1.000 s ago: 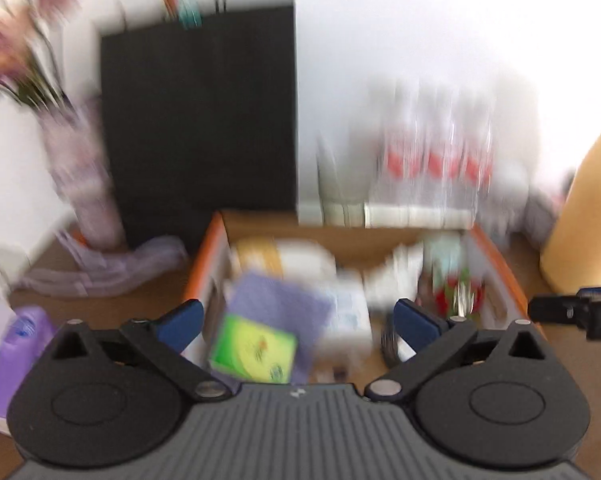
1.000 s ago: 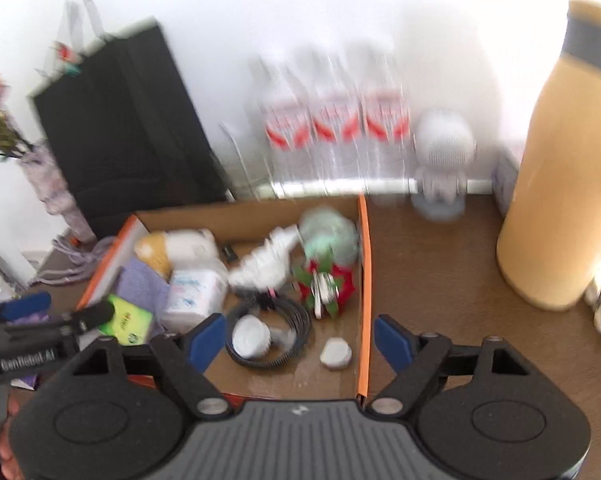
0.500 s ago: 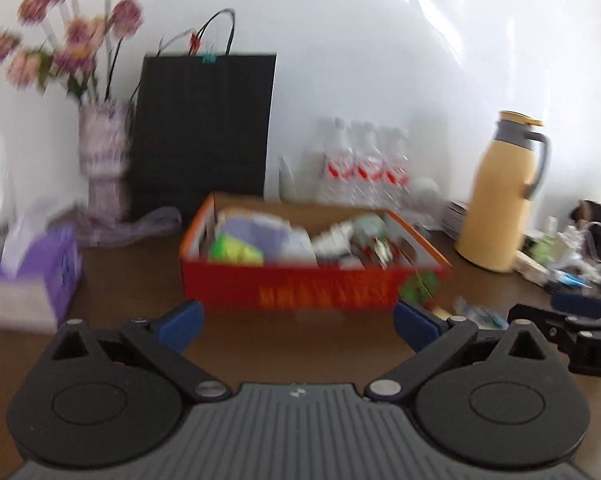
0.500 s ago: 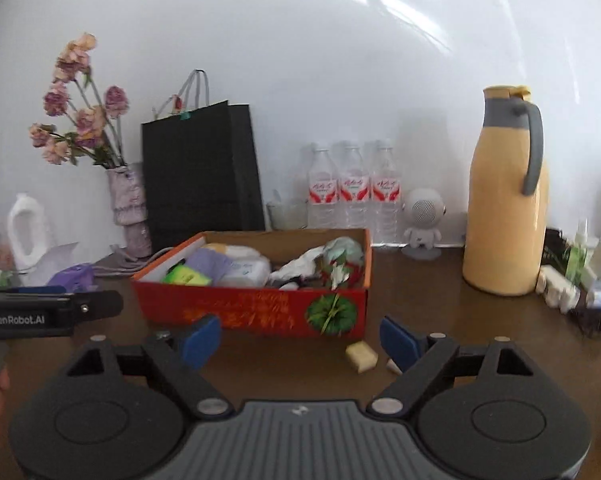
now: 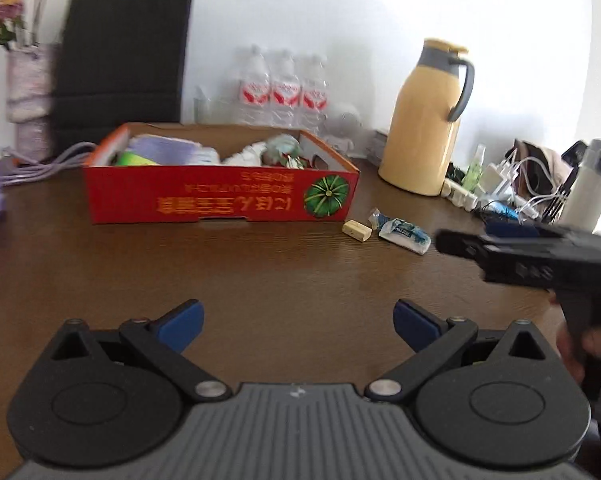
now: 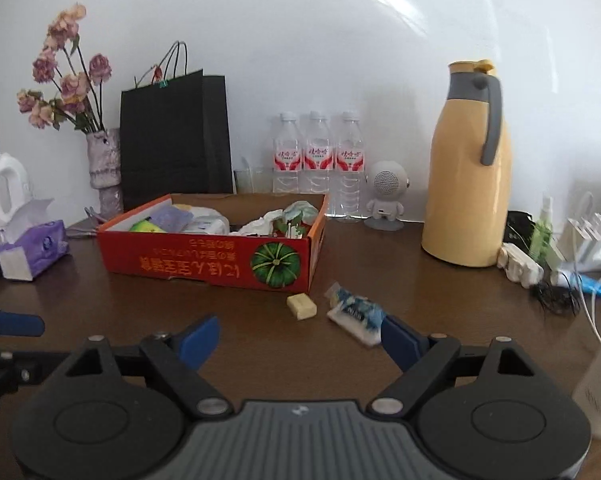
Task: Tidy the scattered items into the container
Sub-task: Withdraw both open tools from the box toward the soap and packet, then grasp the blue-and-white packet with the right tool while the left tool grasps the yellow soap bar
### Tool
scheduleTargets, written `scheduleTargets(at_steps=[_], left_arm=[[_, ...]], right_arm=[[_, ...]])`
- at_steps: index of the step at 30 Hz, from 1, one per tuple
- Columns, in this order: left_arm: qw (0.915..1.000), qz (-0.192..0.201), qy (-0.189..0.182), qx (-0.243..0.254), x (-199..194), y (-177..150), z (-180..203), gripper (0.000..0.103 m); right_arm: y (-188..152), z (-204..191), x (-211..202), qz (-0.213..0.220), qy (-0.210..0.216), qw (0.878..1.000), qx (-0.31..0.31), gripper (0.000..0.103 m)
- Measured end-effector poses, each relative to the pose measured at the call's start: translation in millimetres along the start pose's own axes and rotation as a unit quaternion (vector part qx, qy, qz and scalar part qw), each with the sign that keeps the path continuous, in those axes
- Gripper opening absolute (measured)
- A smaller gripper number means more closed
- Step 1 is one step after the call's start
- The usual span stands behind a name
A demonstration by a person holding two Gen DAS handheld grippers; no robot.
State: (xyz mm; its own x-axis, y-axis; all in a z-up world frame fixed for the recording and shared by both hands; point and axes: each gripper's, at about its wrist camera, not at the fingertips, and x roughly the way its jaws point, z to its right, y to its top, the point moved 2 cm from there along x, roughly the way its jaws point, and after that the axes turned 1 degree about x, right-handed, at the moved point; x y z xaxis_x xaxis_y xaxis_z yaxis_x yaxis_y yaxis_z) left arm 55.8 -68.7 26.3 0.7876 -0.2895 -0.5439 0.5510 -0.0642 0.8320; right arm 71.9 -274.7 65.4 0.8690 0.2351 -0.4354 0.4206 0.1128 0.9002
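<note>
Wrapped packet (image 6: 355, 315) just beyond wide-spread right claw (image 6: 300, 336), touching its right fingertip; left claw (image 5: 296, 326) equally spread.

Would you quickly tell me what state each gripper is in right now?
Left gripper: open, holding nothing.
Right gripper: open, holding nothing.

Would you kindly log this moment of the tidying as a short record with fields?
container: red box on the brown table, already holding several items
loose items: small yellow block and blue-white packet, on the table off the box's front right corner
left tongs: open, empty, back from the box
right tongs: open, empty, packet near the right finger
backdrop: yellow jug, three water bottles
</note>
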Motion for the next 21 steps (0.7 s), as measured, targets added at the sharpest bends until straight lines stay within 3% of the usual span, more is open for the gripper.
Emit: scheduleTargets(at_steps=[2,4,6,8,9,12,14,17,21], left_arm=[[0.9995,-0.011,-0.002,0.028,34.8,12.1,8.3,0.103],[0.9986,-0.014,0.002,0.052,62.9,25.7,16.5,0.1],[0.9977,-0.017,-0.018,0.063,86.1,37.9,23.9,0.1],[0.998,-0.025,-0.032,0.048,106.5,48.5,28.1,0.1],[0.998,-0.031,-0.036,0.041,116.2,53.3,30.3,0.099],[0.9982,-0.036,-0.036,0.033,138.4,63.9,38.3,0.086],[0.9981,-0.042,-0.032,0.032,150.0,69.0,43.2,0.072],[0.9969,-0.069,-0.032,0.021,166.2,70.2,52.5,0.052],[0.9976,-0.067,-0.002,0.017,181.5,71.8,66.8,0.053]], right_arm=[[12.4,15.9,41.3,-0.018,-0.029,0.999,-0.018,0.083],[16.3,32.9,76.3,-0.045,-0.043,0.998,-0.014,0.075],[13.2,45.9,99.2,-0.068,-0.032,0.997,0.002,0.063],[7.4,52.5,111.1,-0.082,-0.013,0.996,0.021,0.058],[4.4,53.5,115.0,-0.086,-0.006,0.996,0.028,0.047],[-2.9,53.2,119.7,-0.09,-0.008,0.995,0.032,0.025],[-4.0,56.5,115.5,-0.086,-0.01,0.995,0.056,0.018],[-5.0,64.9,104.3,-0.074,-0.035,0.992,0.092,0.017],[-3.9,78.8,91.4,-0.048,-0.053,0.988,0.139,0.017]])
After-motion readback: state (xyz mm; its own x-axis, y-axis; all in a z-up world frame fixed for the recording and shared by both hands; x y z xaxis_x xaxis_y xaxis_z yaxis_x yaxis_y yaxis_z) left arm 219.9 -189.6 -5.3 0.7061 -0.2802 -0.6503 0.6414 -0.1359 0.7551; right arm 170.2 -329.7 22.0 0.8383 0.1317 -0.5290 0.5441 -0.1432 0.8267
